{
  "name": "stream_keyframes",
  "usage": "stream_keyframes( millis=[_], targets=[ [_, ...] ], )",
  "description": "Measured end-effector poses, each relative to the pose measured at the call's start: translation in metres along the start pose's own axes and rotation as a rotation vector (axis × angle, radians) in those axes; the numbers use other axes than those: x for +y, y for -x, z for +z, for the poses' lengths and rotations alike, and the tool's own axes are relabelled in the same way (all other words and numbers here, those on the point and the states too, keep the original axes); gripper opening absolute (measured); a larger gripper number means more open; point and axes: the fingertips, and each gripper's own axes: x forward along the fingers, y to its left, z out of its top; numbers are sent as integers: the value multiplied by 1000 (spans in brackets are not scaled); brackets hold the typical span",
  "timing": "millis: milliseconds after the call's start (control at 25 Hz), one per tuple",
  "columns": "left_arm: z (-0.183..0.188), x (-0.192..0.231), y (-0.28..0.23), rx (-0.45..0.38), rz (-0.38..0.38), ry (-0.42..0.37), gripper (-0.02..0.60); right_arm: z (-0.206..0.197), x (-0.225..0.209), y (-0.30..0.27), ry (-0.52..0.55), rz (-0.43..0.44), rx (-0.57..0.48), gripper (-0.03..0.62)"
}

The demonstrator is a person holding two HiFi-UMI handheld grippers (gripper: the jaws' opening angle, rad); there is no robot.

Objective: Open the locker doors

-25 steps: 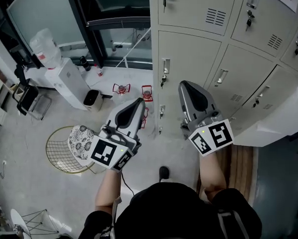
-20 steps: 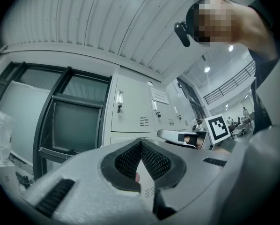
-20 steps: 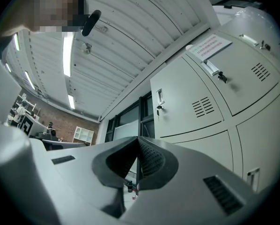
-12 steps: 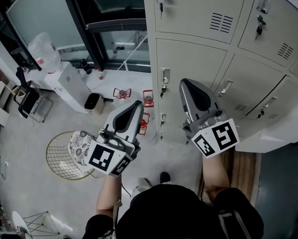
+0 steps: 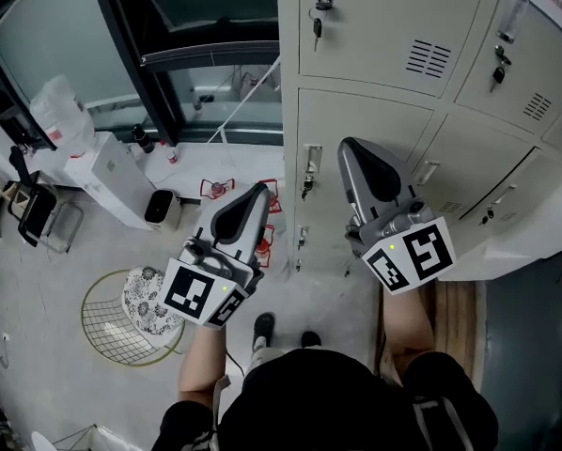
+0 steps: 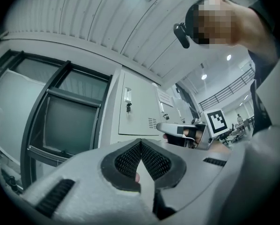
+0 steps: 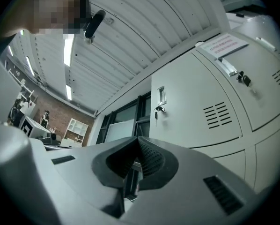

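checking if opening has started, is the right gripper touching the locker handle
Apart. The right gripper view shows the right gripper shut on nothing, with the locker handle well beyond its tips.

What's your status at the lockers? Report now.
Both shut, empty: left gripper, right gripper, not touching anything. Nearest locker doors closed, keys in locks. Nothing seen blocking the approach.
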Motion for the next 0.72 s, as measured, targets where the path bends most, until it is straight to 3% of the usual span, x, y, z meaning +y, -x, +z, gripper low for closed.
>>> stream_keyframes(
  millis=[240,720],
  targets=[
    [18,33,-23,-50,-110,0,15,27,-1,-34,102,-76,-14,5],
    [37,69,-67,-114,-327,-5,15,70,-22,-76,193,-257,-41,5]
  ],
)
